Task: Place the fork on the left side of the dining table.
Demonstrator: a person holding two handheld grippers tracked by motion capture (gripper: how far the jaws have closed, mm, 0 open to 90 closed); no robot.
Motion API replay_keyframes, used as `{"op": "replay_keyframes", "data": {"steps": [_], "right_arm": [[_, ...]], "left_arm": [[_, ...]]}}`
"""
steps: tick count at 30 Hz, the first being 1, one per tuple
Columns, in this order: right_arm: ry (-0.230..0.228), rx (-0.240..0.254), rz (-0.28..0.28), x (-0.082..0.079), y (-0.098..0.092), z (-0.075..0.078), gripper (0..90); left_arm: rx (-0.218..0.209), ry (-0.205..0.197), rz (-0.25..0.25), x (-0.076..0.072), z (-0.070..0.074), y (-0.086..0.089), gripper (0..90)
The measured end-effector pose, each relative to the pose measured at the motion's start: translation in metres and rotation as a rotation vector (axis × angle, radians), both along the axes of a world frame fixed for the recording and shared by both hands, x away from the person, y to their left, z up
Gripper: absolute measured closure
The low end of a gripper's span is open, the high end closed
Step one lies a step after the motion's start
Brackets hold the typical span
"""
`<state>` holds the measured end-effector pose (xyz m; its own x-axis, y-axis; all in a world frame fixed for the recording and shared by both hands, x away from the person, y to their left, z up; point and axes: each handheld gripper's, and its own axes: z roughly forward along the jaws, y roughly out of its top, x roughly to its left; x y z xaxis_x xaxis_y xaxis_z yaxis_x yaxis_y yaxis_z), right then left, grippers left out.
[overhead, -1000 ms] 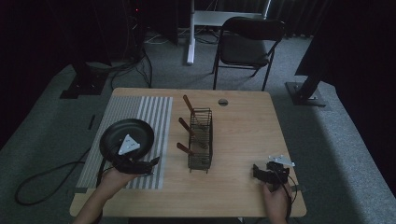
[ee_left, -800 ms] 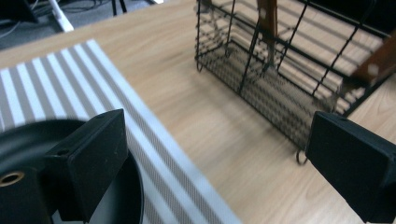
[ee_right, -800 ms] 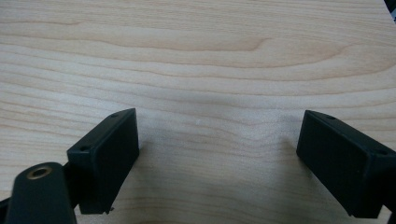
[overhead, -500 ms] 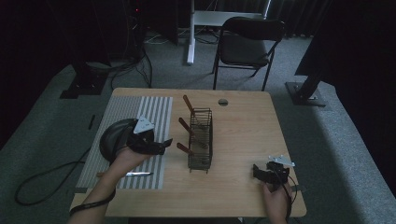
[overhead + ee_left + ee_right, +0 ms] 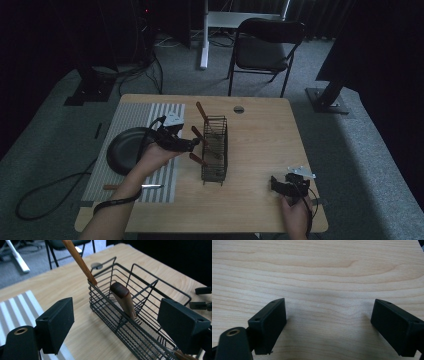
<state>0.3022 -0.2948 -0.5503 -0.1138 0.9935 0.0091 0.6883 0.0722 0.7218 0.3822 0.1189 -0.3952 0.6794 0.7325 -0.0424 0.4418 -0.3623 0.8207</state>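
Having moved from over the black pan (image 5: 124, 150) toward 3 o'clock, left gripper (image 5: 192, 144) now hangs jaws apart, empty, just beside the wire basket (image 5: 215, 150). Right gripper (image 5: 278, 184) unchanged at 5 o'clock, jaws apart over bare wood. Pale wooden tabletop (image 5: 260, 135); striped mat (image 5: 127, 117) at 9 o'clock; knife (image 5: 134, 187) on it. Grey carpet, folding chair (image 5: 267, 45) at 12 o'clock. Basket holds wooden-handled utensils (image 5: 123, 298), tilted against the rim.

High overhead, dim; left close on basket (image 5: 140, 322), shared.
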Motion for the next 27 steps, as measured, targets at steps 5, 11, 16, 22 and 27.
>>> {"op": "replay_keyframes", "data": {"steps": [5, 11, 16, 22, 27], "right_arm": [[0.0, 0.0, 0.001, 0.0, 0.0, 0.0, 12.4], [0.0, 0.0, 0.002, 0.0, 0.0, 0.0, 12.5], [0.0, 0.0, 0.002, 0.0, 0.0, 0.0, 12.4], [0.0, 0.0, 0.003, 0.0, 0.0, 0.0, 12.5], [0.0, 0.0, 0.004, 0.0, 0.0, 0.0, 12.4]], "left_arm": [[0.012, 0.021, 0.006, 0.005, -0.005, -0.01, 23.3], [0.049, 0.054, 0.037, 0.009, -0.01, -0.018, 41.0], [-0.021, 0.111, 0.013, 0.009, -0.012, -0.018, 61.6], [-0.073, 0.172, 0.02, 0.01, -0.01, -0.019, 72.0], [-0.078, 0.171, 0.008, 0.005, -0.008, -0.02, 74.3]]}}
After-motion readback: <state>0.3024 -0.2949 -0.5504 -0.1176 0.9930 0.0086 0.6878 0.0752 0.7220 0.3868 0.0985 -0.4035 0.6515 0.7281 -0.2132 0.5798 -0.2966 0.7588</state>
